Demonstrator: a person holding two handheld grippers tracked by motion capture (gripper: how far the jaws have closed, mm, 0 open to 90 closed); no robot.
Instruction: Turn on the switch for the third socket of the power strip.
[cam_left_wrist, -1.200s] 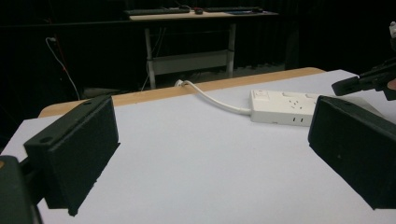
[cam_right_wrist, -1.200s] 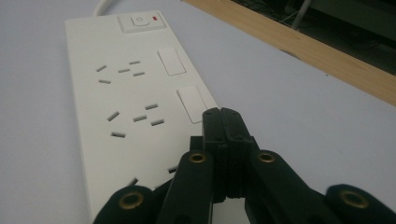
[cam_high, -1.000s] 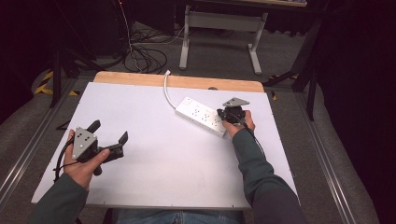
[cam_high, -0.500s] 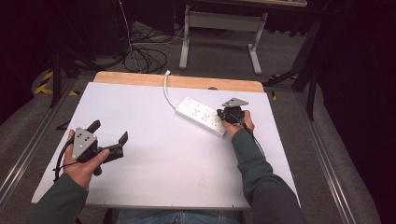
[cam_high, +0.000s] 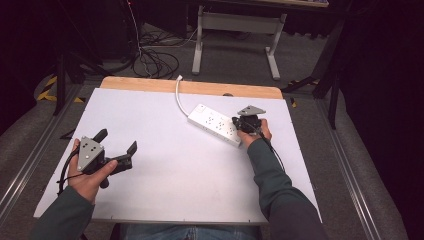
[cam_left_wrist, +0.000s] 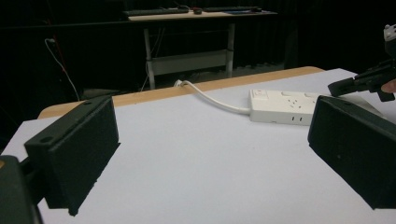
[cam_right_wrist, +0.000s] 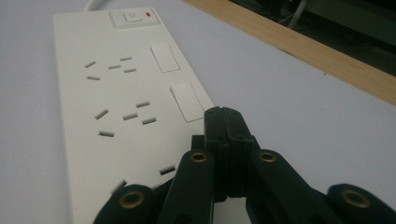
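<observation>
1. Tabletop, white with a wooden far edge, carries one thing: a white power strip lying right of centre toward the far side.
2. Power strip's long axis runs diagonally, from its cord end at the far left to its near right end; in the right gripper view the strip stretches away from the claw, switch at the far end.
3. Right claw sits at the strip's near right end, its jaws pressed together with nothing between them, the tip over the strip's edge beside a socket cover; whether it touches is unclear.
4. Left claw hovers well apart at the near left, jaws spread wide and empty, pointing toward the strip.
5. Right hand is clearly nearer, so any press or nudge likely falls to it.
</observation>
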